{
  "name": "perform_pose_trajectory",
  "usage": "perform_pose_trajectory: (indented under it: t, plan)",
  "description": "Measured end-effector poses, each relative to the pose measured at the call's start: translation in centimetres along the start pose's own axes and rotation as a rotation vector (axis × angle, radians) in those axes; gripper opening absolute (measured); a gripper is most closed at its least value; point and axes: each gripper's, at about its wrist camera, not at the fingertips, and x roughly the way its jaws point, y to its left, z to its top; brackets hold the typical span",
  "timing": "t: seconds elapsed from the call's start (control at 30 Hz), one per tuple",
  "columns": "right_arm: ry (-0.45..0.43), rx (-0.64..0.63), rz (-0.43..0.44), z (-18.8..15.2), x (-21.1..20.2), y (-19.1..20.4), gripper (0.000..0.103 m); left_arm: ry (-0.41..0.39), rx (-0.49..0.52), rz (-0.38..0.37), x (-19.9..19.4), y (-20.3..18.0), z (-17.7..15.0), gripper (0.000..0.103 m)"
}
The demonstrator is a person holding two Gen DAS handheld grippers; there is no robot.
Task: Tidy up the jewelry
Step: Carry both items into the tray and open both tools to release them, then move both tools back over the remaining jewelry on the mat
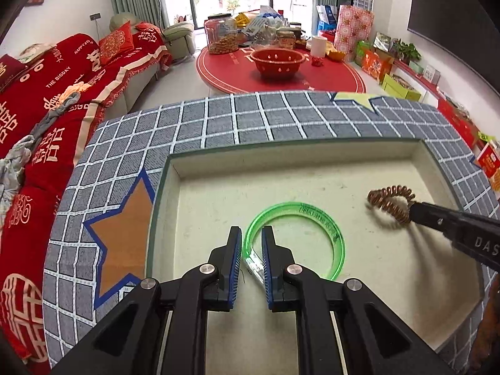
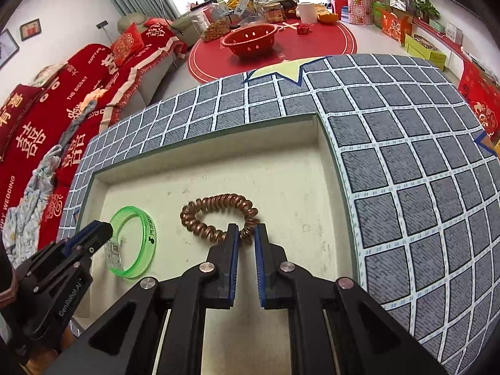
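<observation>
Your green bangle (image 1: 297,237) lies flat on the cream floor of the recessed tray (image 1: 281,156), toward its left half; a clear tag (image 1: 254,267) sits at its near edge. Your left gripper (image 1: 251,243) straddles the bangle's near-left rim, its two blue-padded fingers a narrow gap apart with the green band passing between them; from this angle you cannot quite tell whether the pads press the band or merely flank it.

To the right, your copper spiral coil bracelet (image 2: 218,218) rests on the tray floor, well apart from the bangle. Your right gripper (image 2: 247,237) has its fingers drawn close around the near-right bend of the coil, and the coil's turns sit pinched between the pads.

The tray is set into a padded grey surface with a white grid (image 2: 406,156) and star patches (image 1: 125,237). Beyond it stand a red sofa (image 1: 47,93) and a round red table (image 1: 281,78) bearing a red colander (image 1: 277,62).
</observation>
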Motion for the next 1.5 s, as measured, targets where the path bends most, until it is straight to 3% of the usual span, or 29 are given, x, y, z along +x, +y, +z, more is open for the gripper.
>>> perform_pose_trajectory:
  t: [0.1,0.33,0.37,0.4,0.43,0.47,0.5,0.6,0.7,0.8,1.07,1.2,1.33,1.5]
  plan:
    - [0.006,0.004,0.003,-0.2,0.0,0.0,0.014,-0.006,0.030,0.033,-0.2,-0.6,0.0,0.027]
    - [0.018,0.031,0.033,-0.7,-1.1,-0.4,0.020,-0.040,0.007,0.024,-2.9,-0.1,-0.2,0.027]
    - [0.010,0.044,0.050,-0.8,-1.7,-0.5,0.025,-0.046,0.002,0.021,-3.3,0.0,-0.3,0.035]
    - [-0.001,0.053,0.062,-0.9,-2.3,-0.5,0.036,-0.056,-0.006,0.015,-4.1,0.1,-0.4,0.077]
    - [-0.015,0.058,0.075,-0.9,-3.1,-0.4,0.044,-0.071,-0.019,0.013,-4.8,0.4,-0.5,0.100]
    - [-0.026,0.058,0.081,-1.0,-3.7,-0.3,0.056,-0.103,-0.035,0.023,-5.8,0.6,-0.8,0.103]
    - [-0.040,0.055,0.087,-1.2,-4.5,-0.1,0.058,-0.148,-0.035,0.018,-7.1,0.7,-1.2,0.103]
    - [-0.069,0.041,0.115,-1.9,-6.9,0.7,0.061,-0.159,-0.024,0.008,-9.2,1.0,-2.3,0.103]
    - [-0.107,0.037,0.145,-3.2,-9.8,1.0,0.081,-0.172,-0.031,-0.006,-11.4,1.8,-4.3,0.103]
    - [-0.142,0.027,0.175,-5.3,-12.7,1.2,0.086,-0.170,-0.035,-0.027,-13.3,2.9,-6.5,0.103]
    - [-0.232,0.067,0.199,-12.1,-18.2,0.0,0.089,-0.102,-0.099,-0.073,-16.1,5.5,-14.7,0.103]
    - [-0.146,0.107,0.191,-15.3,-18.3,-0.9,0.089,-0.081,-0.064,-0.053,-17.1,5.2,-18.4,0.103]
    - [-0.083,0.091,0.118,-18.9,-18.0,-1.3,0.089,-0.066,-0.013,-0.038,-17.6,4.1,-21.2,0.103]
    - [-0.018,0.078,0.029,-23.7,-16.9,-1.9,0.089,0.004,-0.023,-0.099,-17.1,2.9,-23.5,0.103]
